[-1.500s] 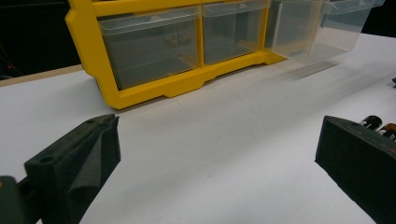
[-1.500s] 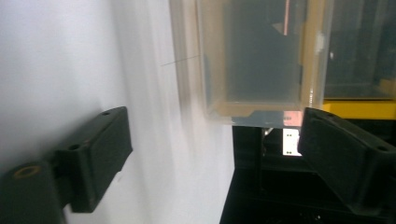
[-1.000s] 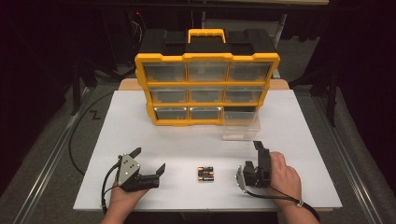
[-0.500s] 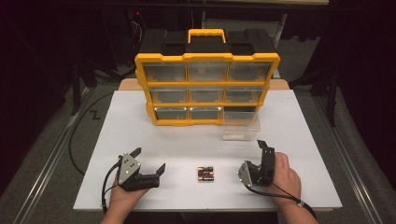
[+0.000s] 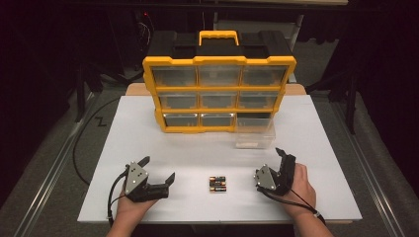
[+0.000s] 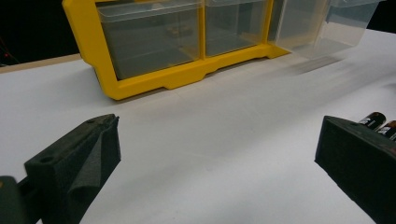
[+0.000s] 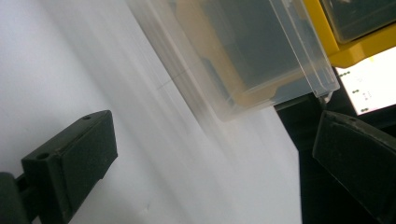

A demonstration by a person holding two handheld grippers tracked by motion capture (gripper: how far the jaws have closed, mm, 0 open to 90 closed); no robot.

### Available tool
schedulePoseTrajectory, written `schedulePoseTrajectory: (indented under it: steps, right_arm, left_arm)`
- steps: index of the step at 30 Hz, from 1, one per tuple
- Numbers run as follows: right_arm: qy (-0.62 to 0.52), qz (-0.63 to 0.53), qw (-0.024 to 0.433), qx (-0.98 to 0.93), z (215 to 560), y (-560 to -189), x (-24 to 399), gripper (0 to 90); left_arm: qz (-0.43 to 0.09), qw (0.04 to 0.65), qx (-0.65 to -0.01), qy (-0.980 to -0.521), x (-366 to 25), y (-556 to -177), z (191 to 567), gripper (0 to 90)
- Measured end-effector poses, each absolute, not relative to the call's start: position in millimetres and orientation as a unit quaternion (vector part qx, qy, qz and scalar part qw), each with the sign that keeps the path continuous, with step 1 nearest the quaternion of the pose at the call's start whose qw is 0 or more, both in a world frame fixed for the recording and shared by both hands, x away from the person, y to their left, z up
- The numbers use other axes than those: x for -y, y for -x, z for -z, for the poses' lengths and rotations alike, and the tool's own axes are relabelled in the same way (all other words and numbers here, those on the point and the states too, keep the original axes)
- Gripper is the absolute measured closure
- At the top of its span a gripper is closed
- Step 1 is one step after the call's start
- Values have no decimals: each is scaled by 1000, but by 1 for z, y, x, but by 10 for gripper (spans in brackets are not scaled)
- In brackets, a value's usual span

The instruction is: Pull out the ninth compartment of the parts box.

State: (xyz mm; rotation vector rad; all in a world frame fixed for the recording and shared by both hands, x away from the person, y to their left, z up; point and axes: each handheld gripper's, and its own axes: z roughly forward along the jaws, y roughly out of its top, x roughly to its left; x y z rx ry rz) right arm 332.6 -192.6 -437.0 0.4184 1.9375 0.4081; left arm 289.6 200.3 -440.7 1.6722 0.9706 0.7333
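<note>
Two small batteries (image 5: 217, 183) lie side by side on the white table (image 5: 197, 148), near its front edge. My left gripper (image 5: 158, 169) rests open to their left, nothing between its jaws; in the left gripper view (image 6: 219, 135) the batteries (image 6: 378, 123) peek out behind the right jaw. To the right of the batteries, my right gripper (image 5: 275, 164) is open and empty. A yellow drawer organizer (image 5: 219, 89) stands at the back. Its bottom-right clear drawer (image 5: 254, 132) is pulled out onto the table. The right gripper view (image 7: 215, 135) looks at that drawer (image 7: 243, 56), tilted.
The organizer (image 6: 187, 79) has several clear drawers shut and a black top with a yellow handle (image 5: 218, 35). Cables trail from both grippers over the table's front edge. Bare white table lies between the grippers and the organizer. Dark floor surrounds the table.
My right gripper has shifted slightly to the right and away from me, turning a little. The left gripper and the batteries have stayed put.
</note>
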Motion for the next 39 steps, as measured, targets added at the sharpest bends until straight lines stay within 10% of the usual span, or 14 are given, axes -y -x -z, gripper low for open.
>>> schedulePoseTrajectory:
  steps: [39]
  right_arm:
    - [-434, -431, 305, -730, 420, -343, 221, 11]
  left_arm:
    - [-313, 509, -428, -678, -205, -295, 439, 2]
